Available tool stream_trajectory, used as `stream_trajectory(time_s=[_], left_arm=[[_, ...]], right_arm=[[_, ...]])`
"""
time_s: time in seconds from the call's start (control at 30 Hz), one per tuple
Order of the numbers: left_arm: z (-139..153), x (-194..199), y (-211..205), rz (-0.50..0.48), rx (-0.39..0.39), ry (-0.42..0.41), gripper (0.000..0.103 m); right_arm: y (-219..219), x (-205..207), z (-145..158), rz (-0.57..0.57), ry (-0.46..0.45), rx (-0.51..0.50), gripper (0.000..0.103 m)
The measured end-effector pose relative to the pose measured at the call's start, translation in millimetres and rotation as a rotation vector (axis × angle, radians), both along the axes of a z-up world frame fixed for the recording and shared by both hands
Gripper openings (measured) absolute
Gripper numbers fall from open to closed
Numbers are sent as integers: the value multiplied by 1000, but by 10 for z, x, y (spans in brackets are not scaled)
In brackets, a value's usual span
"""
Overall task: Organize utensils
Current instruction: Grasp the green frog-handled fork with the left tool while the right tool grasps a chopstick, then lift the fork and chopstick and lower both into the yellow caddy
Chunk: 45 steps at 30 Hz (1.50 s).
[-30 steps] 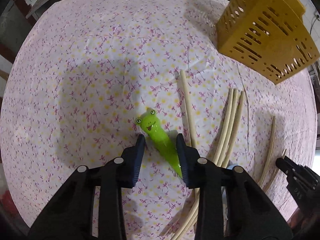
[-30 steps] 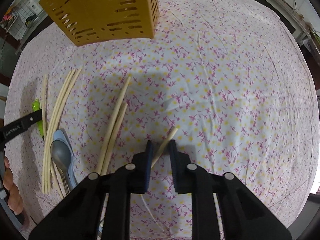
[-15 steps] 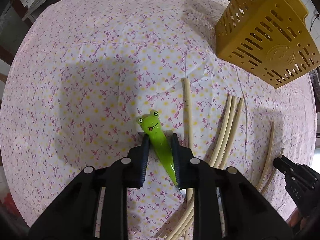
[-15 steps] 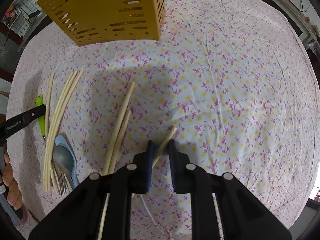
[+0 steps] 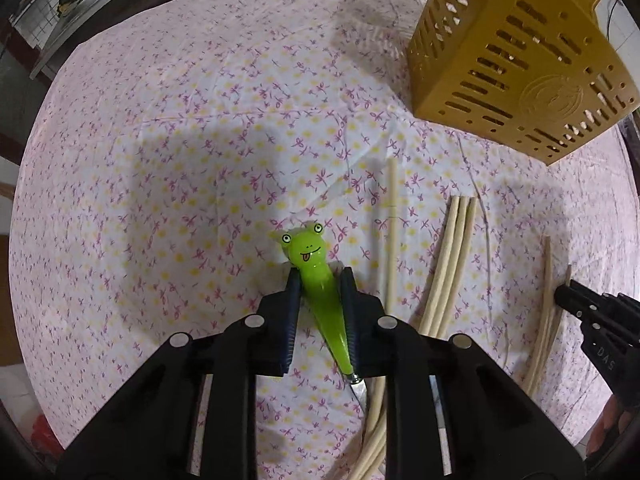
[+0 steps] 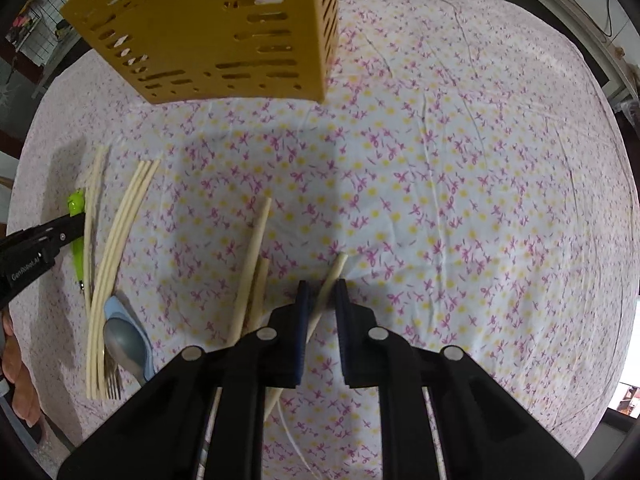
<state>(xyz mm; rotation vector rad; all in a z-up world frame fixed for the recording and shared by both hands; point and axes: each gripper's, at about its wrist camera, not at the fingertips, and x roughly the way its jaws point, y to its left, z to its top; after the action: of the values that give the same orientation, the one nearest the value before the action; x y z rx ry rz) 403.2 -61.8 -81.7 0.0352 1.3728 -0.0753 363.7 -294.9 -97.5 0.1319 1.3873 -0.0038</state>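
Closed in since a second ago: left gripper (image 5: 320, 280), its jaws now pressed against both sides of the green frog-handled utensil (image 5: 318, 280), frog head poking out past the fingertips toward the far side, metal end near the camera. Right gripper (image 6: 322, 292) likewise narrowed to a slim gap, clamped on a single pale chopstick (image 6: 334, 270) whose tip sticks out just beyond the pads. Both utensils low over the floral tablecloth (image 5: 180, 140); impossible to tell whether lifted or resting. Yellow slotted utensil holder (image 6: 224, 28) at the far side, well apart from both grippers. Between the grippers, three chopsticks (image 5: 452, 264) side by side; further left in the right view, a spoon (image 6: 124, 340) on a blue ladle-like piece (image 6: 120, 308), a fork (image 6: 114, 384) just beside.
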Motion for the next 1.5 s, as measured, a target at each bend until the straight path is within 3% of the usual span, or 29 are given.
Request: stream_trajectory(time_s=[0.2, 0.47, 0.6, 0.83, 1.1, 1.23, 1.5], left_arm=[[-50, 32, -181, -49, 46, -4, 19], [6, 73, -192, -30, -22, 7, 19], [207, -21, -232, -46, -19, -70, 18], [706, -350, -393, -78, 0, -286, 17], [1080, -679, -211, -96, 4, -468, 16], [1135, -727, -162, -104, 17, -547, 15], [1376, -852, -118, -121, -39, -626, 15]], right_arm=[[-13, 71, 13, -7, 20, -14, 13], [99, -68, 155, 2, -65, -28, 11], [98, -168, 367, 10, -156, -29, 10], [115, -477, 724, 26, -328, -33, 7], [44, -679, 1057, 26, -509, -38, 6], [29, -729, 1099, 26, -567, -32, 6], [21, -864, 1284, 19, -707, -27, 6]])
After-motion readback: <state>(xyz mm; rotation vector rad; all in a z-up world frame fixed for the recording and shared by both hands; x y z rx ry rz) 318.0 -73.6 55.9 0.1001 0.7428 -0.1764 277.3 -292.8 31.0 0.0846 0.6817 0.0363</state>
